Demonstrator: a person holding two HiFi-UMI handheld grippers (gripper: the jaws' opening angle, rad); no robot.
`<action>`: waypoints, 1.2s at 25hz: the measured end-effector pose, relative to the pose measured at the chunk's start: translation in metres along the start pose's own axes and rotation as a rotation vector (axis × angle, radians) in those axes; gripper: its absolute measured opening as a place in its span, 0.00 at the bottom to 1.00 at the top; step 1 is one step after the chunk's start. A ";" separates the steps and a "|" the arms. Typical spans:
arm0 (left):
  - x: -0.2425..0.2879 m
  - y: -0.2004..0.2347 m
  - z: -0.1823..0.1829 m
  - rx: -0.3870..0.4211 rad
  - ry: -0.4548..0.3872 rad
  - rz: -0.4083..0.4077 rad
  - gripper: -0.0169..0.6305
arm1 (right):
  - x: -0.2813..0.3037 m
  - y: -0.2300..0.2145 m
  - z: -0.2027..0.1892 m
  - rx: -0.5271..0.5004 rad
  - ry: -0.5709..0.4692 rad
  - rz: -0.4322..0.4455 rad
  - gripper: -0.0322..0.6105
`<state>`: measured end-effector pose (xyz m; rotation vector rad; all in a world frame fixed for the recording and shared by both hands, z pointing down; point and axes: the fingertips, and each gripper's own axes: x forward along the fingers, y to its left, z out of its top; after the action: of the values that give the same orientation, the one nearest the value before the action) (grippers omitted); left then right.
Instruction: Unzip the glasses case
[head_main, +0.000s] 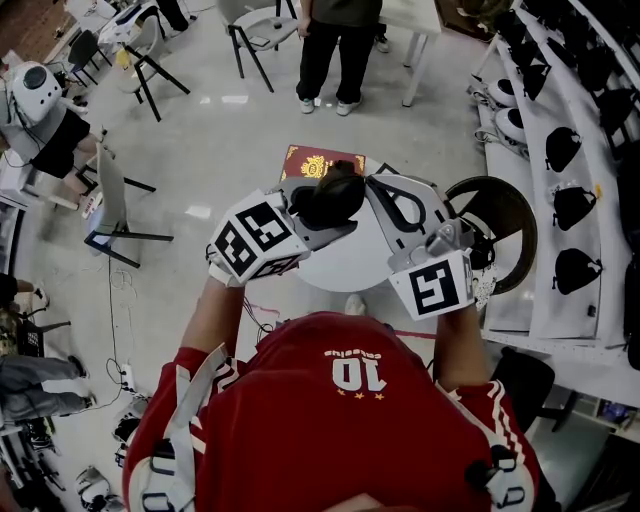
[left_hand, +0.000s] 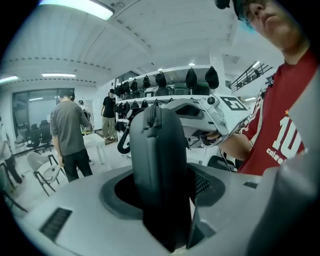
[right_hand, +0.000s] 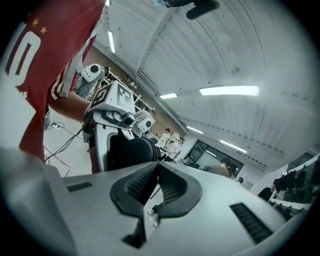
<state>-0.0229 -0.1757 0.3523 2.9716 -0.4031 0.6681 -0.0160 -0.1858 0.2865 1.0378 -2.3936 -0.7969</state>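
Observation:
I hold a black hard-shell glasses case (head_main: 335, 195) in the air over a round white table (head_main: 350, 268). My left gripper (head_main: 318, 215) is shut on the case, which stands upright between its jaws (left_hand: 160, 150), zipper track along the top edge. My right gripper (head_main: 375, 190) comes at the case from the right. In the right gripper view its pads meet at the tips (right_hand: 157, 165) right against the case (right_hand: 131, 151), with a thin dark zipper pull pinched between them.
A red booklet (head_main: 320, 162) lies on the table's far edge. A person (head_main: 335, 50) stands beyond it. Chairs (head_main: 120, 200) are at the left. White shelves with black cases (head_main: 560, 150) run along the right, beside a dark round stool (head_main: 505, 225).

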 end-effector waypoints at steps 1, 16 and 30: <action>0.000 0.001 0.000 0.007 -0.004 0.008 0.40 | 0.000 0.000 -0.001 0.004 0.001 -0.001 0.07; 0.003 0.012 -0.013 0.112 0.064 0.106 0.39 | 0.008 0.006 -0.004 -0.054 0.010 -0.005 0.07; 0.013 0.018 -0.043 0.122 0.262 0.142 0.39 | 0.009 0.026 0.009 -0.215 0.032 0.053 0.07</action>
<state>-0.0343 -0.1903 0.3971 2.9286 -0.5742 1.1183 -0.0408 -0.1750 0.2982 0.8913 -2.2406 -0.9858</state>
